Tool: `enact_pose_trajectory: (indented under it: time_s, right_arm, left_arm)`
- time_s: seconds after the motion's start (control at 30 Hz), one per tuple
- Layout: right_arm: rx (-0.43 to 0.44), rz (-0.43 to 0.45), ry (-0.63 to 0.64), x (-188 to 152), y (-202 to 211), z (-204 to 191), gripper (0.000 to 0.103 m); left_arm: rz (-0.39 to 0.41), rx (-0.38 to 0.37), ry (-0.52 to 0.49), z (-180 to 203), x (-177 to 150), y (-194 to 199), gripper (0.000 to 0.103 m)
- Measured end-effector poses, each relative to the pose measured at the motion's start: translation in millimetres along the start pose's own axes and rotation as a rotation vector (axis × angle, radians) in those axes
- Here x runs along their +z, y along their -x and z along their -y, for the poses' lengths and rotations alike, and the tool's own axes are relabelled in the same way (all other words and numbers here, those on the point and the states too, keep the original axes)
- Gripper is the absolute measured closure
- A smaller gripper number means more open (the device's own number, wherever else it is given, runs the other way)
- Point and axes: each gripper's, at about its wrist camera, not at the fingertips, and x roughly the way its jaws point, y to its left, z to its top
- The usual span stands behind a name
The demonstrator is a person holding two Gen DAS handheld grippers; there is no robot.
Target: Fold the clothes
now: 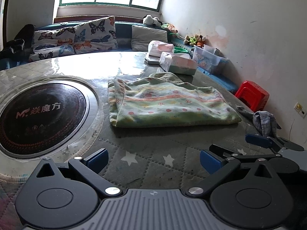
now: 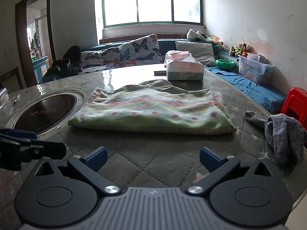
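Soft light green fleece garment with pink dots beside round black hob, limp; pinch near hem corners, left claw and right claw both released

Ahead of my left gripper and right gripper, both with jaws spread wide, I see a bare strip of quilted worktop running up to the folded green towel, so I have free passage there. On the left, the round inset cooker plate sits flush beside the towel and blocks nothing. On the right, a crumpled grey cloth lies near the worktop edge, narrowing that side. Behind the towel, tissue boxes stand close, limiting reach at the far edge. My left gripper's linkage crowds the right view's lower left.
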Motion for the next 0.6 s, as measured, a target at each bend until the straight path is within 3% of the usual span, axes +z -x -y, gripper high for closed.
enact_pose_trajectory:
  time_s: [0.3,0.6]
  right_arm:
    - [0.004,-0.004,-0.012,-0.9,-2.4,2.0,0.0]
    - [0.008,-0.01,-0.012,0.5,-6.2,2.4,0.0]
  left_arm:
    - [-0.1,-0.032,0.047,-2.8,-2.5,-12.8,0.0]
    - [-0.108,-0.02,0.028,2.3,1.9,-15.8,0.0]
